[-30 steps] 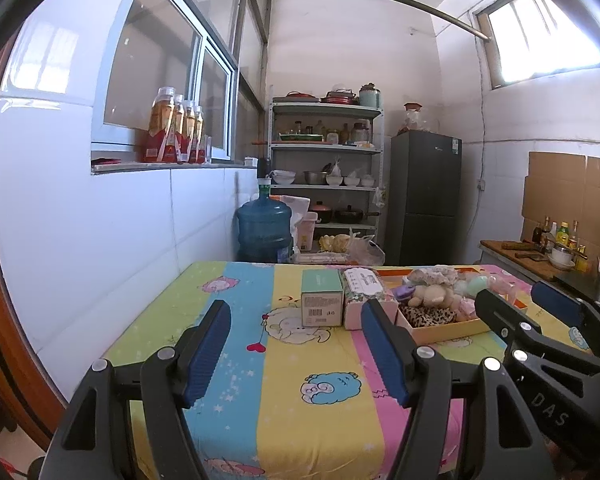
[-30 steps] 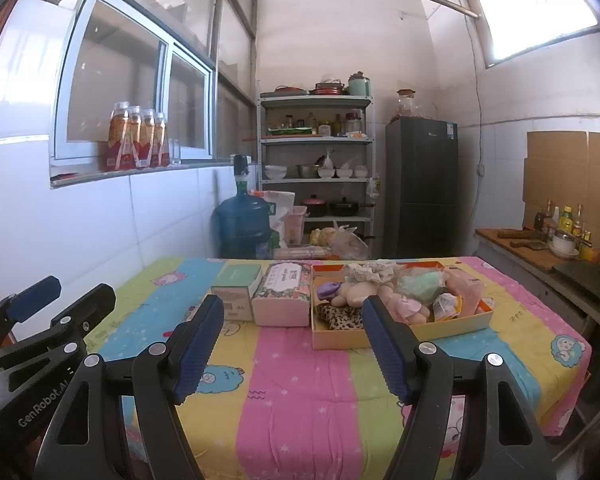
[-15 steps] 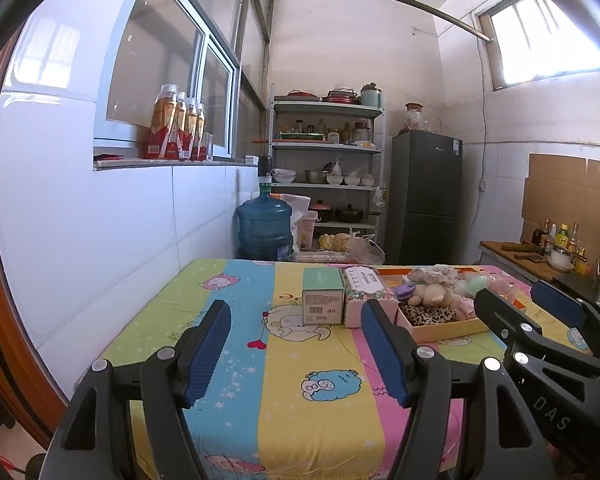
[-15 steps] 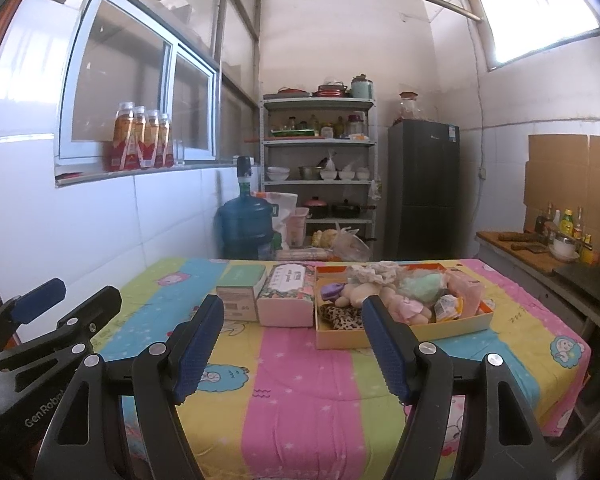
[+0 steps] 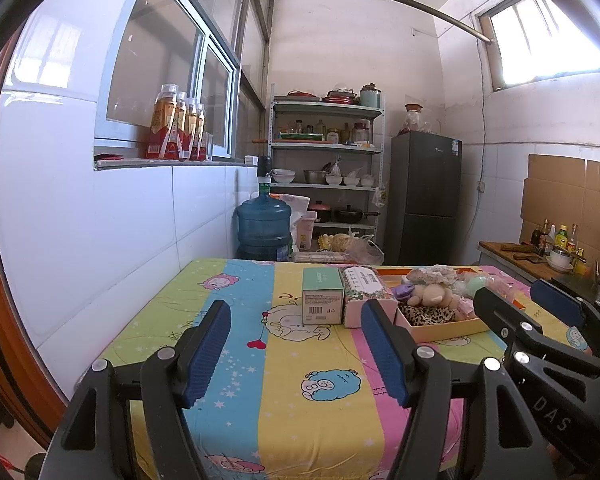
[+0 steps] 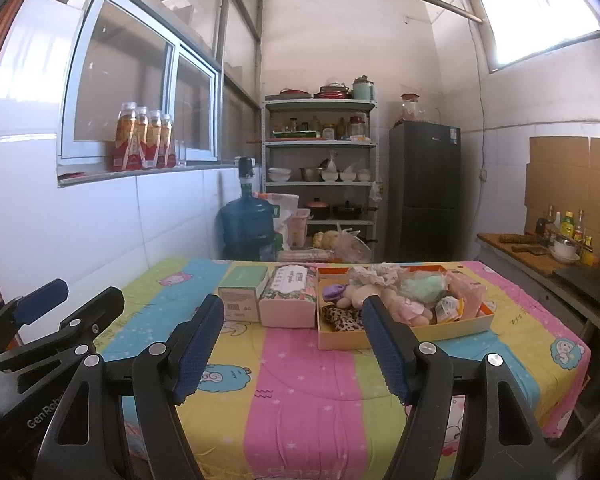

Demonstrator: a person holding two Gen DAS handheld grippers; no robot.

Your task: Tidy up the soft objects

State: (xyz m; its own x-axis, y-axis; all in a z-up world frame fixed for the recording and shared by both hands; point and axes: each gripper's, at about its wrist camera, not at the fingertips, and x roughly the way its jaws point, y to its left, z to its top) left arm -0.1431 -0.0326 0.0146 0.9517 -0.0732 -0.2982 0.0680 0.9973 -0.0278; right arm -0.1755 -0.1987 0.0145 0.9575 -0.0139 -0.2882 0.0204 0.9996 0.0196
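The left tool (image 5: 296, 336) hung open and empty over the striped surface (image 5: 300, 420). At one o'clock sat a green box (image 5: 322, 296), a tissue pack (image 5: 366, 294) and a tray (image 5: 444, 326) of soft toys (image 5: 432, 294).

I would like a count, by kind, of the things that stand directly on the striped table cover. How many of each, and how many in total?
Closed boxes: 2, the green box and the floral pink box.
Open trays: 1, the shallow tray piled with soft toys.
Total: 3, side by side in a row on the table cover.
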